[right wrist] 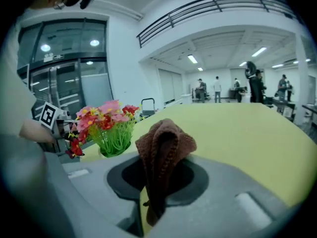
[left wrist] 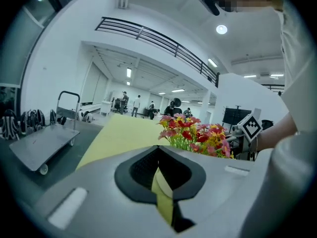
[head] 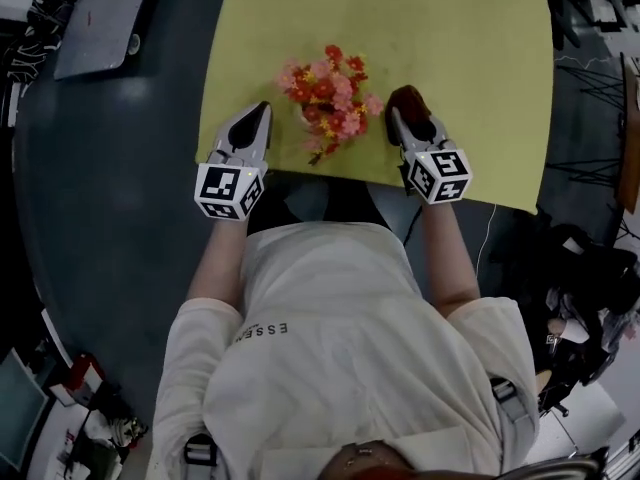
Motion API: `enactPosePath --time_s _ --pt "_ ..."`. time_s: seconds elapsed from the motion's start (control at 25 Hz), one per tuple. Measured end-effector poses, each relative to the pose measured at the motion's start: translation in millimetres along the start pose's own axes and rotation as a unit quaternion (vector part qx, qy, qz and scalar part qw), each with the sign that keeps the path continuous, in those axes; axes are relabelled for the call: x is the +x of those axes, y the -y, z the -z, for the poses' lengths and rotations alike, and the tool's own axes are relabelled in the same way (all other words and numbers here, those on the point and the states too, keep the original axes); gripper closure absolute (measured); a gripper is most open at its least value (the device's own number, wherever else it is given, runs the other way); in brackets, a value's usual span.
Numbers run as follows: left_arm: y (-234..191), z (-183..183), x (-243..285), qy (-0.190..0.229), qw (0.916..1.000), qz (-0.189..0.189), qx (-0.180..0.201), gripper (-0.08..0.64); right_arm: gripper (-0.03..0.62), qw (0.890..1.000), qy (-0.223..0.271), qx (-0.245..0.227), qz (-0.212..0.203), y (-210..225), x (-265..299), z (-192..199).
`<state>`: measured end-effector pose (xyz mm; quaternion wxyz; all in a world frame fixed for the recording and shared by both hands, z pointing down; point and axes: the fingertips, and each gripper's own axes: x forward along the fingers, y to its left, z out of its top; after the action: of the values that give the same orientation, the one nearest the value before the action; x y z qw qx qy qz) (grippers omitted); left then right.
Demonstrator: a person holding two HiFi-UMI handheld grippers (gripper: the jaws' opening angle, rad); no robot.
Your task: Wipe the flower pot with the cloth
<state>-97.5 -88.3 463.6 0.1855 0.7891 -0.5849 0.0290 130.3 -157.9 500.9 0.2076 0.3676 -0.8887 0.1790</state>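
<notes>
flower pot point(head: 328, 100) sits by the 6 o'clock edge of the counter point(head: 420, 18), open surface toward 12; left tool point(head: 263, 110) closed empty at its 9, right tool point(head: 396, 118) clamps cloth point(head: 410, 98) at 3

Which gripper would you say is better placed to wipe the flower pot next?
Right. The right gripper is shut on the brown knitted cloth, close beside the flowers. The left gripper, on their other side, is shut and empty.
</notes>
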Motion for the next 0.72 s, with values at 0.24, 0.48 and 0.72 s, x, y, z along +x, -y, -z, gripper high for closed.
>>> enactPosePath --time_s 0.24,0.48,0.72 --pt "-10.4 -0.7 -9.2 -0.022 0.9952 0.095 0.001 0.548 0.535 0.994 -0.011 0.035 0.102 -39.6 -13.4 27.5" --pt "-14.6 3.8 -28.2 -0.05 0.9849 0.164 0.023 0.548 0.535 0.985 -0.008 0.06 0.161 -85.7 -26.7 46.1" --pt "-21.9 15.1 -46.7 -0.06 0.9798 0.19 0.021 0.548 0.535 0.983 -0.043 0.071 0.162 -149.5 -22.1 82.5"
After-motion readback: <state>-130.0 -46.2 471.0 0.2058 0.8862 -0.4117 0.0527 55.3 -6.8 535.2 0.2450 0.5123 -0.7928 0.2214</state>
